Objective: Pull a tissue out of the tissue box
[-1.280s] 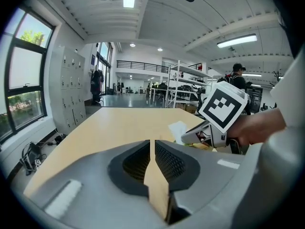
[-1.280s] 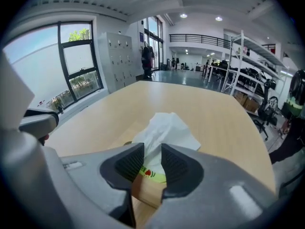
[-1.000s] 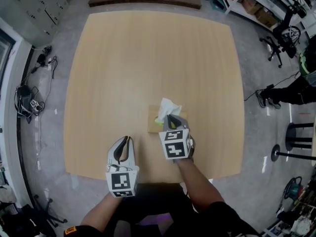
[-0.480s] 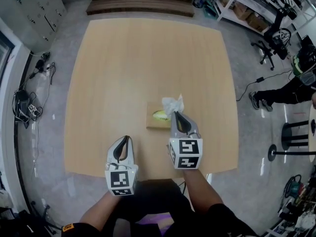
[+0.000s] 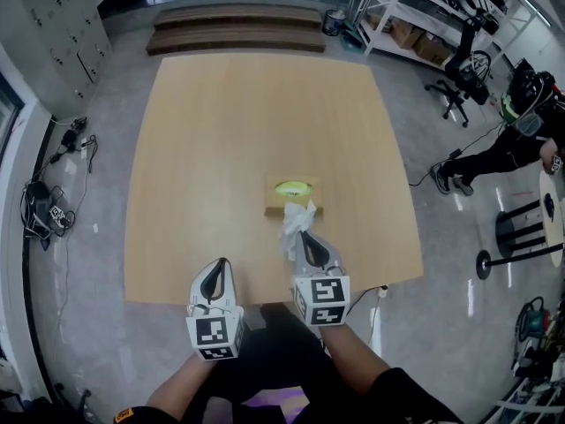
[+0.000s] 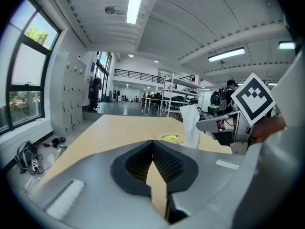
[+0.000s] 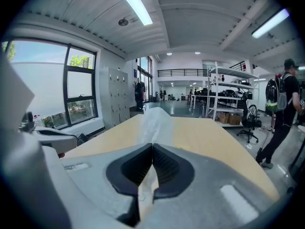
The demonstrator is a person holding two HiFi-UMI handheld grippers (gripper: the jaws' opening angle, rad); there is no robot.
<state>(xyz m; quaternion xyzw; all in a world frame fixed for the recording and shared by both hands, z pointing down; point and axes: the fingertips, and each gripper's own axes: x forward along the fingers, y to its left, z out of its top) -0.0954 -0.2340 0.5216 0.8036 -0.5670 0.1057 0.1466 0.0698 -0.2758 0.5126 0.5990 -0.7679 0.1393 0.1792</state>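
Note:
The tan tissue box (image 5: 292, 199) with a yellow-green slot (image 5: 292, 187) lies on the wooden table (image 5: 221, 148), right of its middle and toward the near edge. My right gripper (image 5: 303, 234) is shut on a white tissue (image 5: 296, 221), which hangs free of the box just in front of it. In the right gripper view the tissue (image 7: 155, 123) rises from between the closed jaws of the right gripper (image 7: 152, 144). My left gripper (image 5: 218, 264) is shut and empty, left of the right one, over the table's near edge. The left gripper view shows that gripper (image 6: 152, 141), the tissue (image 6: 192, 126) and the slot (image 6: 170, 138).
The table's near edge (image 5: 265, 300) runs just under both grippers. A person (image 5: 521, 140) is on the floor at the right, by stools (image 5: 521, 237) and shelves (image 5: 424, 25). Cables (image 5: 44, 201) lie on the floor at the left. A person with a backpack (image 7: 281, 113) walks at the right.
My right gripper has drawn back toward me and risen, and the tissue it grips has come out of the box. The left gripper has also moved back toward the near edge.

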